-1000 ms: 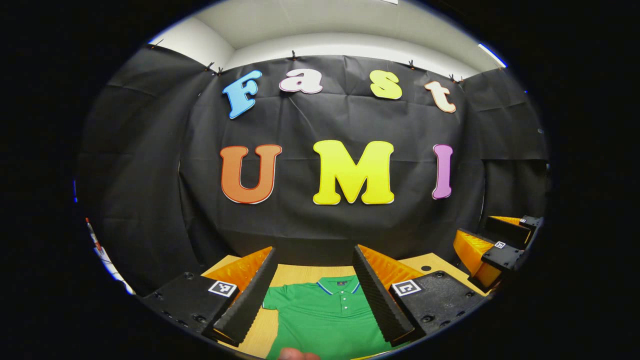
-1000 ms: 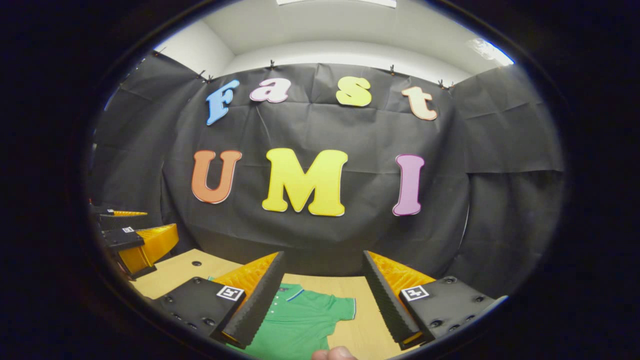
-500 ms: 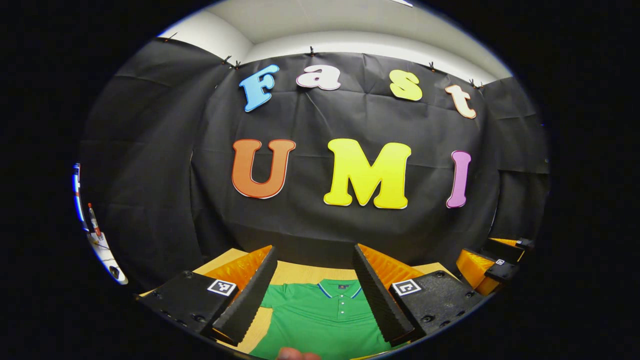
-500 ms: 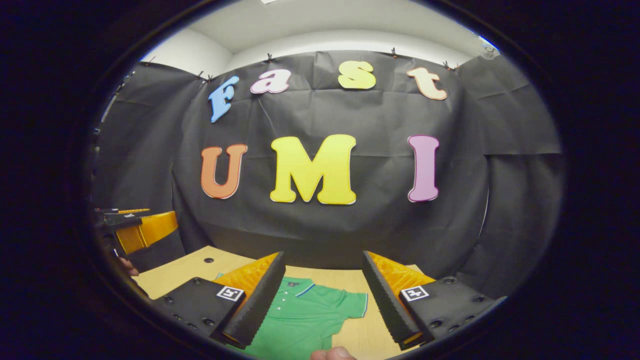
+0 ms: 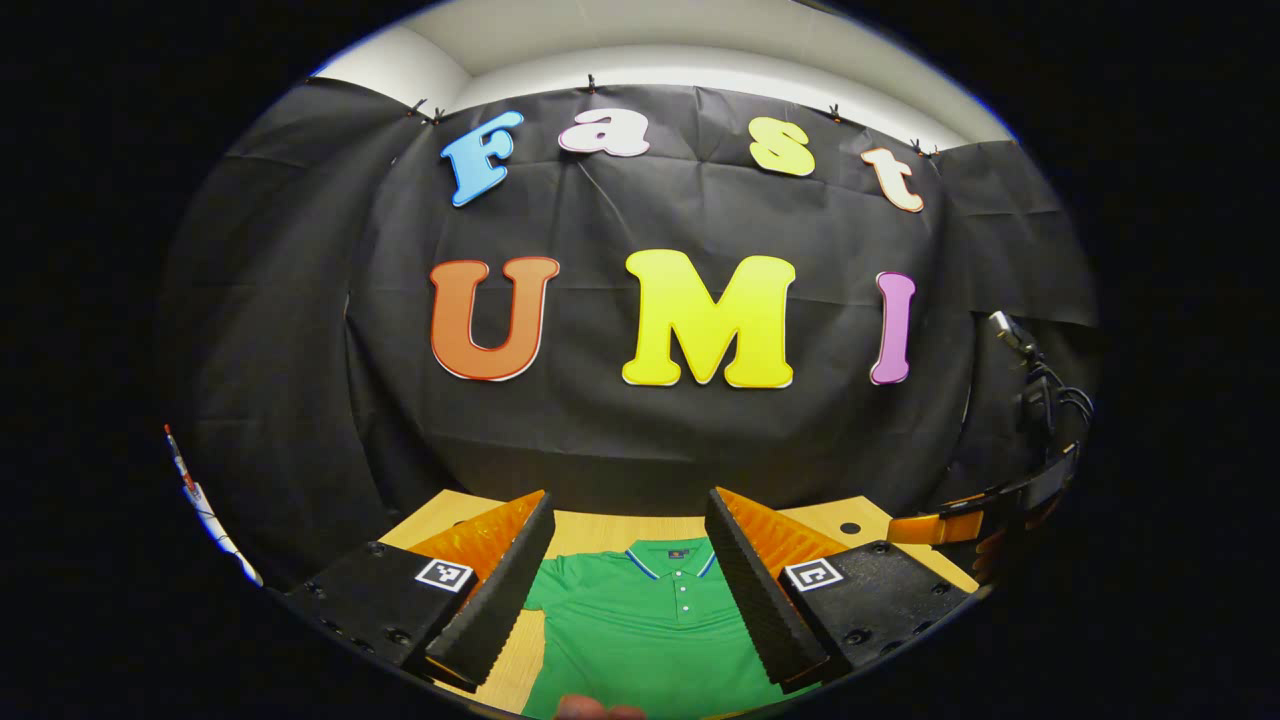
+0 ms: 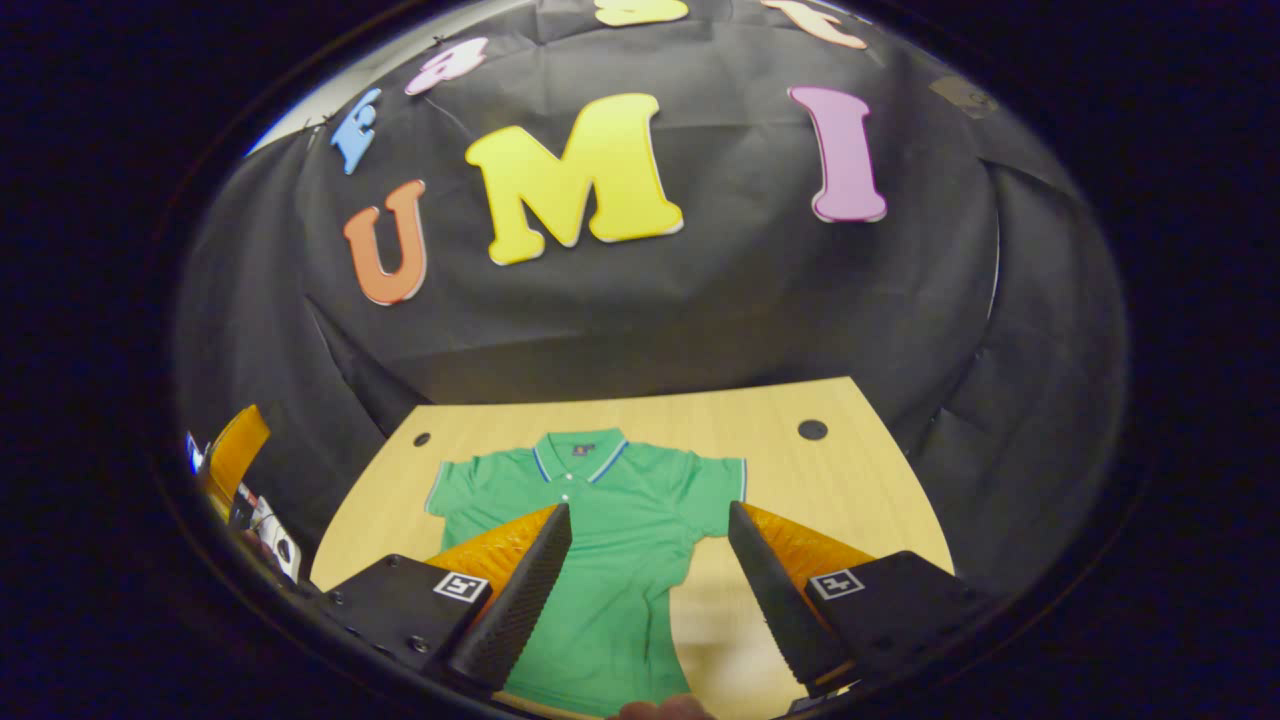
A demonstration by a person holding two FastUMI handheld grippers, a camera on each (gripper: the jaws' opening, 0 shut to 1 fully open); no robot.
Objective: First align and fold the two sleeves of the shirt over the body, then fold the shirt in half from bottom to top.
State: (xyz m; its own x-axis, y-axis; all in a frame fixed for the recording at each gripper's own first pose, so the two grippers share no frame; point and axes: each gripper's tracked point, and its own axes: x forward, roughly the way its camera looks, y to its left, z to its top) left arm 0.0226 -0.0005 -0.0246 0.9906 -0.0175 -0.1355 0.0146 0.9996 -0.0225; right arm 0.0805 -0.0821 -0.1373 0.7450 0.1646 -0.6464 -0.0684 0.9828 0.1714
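A green polo shirt (image 6: pixel 610 540) lies flat and face up on the wooden table (image 6: pixel 840 490), collar (image 6: pixel 580 455) toward the back wall. Both short sleeves are spread outward: one (image 6: pixel 452 490) at the left, one (image 6: pixel 715 482) at the right. My right gripper (image 6: pixel 648 510) hovers above the shirt's body, tilted down, open and holding nothing. In the left gripper view the shirt (image 5: pixel 640 625) shows between the spread fingers of my left gripper (image 5: pixel 628 497), also open and holding nothing. The right gripper (image 5: pixel 940 527) shows at the far right of that view.
Black cloth walls the table at the back and sides. The tabletop has small round holes (image 6: pixel 812 430) (image 6: pixel 421 439) near its back corners. Part of the left gripper (image 6: pixel 235 455) sits at the left edge. A person's fingertip (image 6: pixel 660 708) shows at the bottom.
The right gripper has tipped downward, bringing the whole shirt and table into its view. The left gripper has shifted only slightly. Both stay open.
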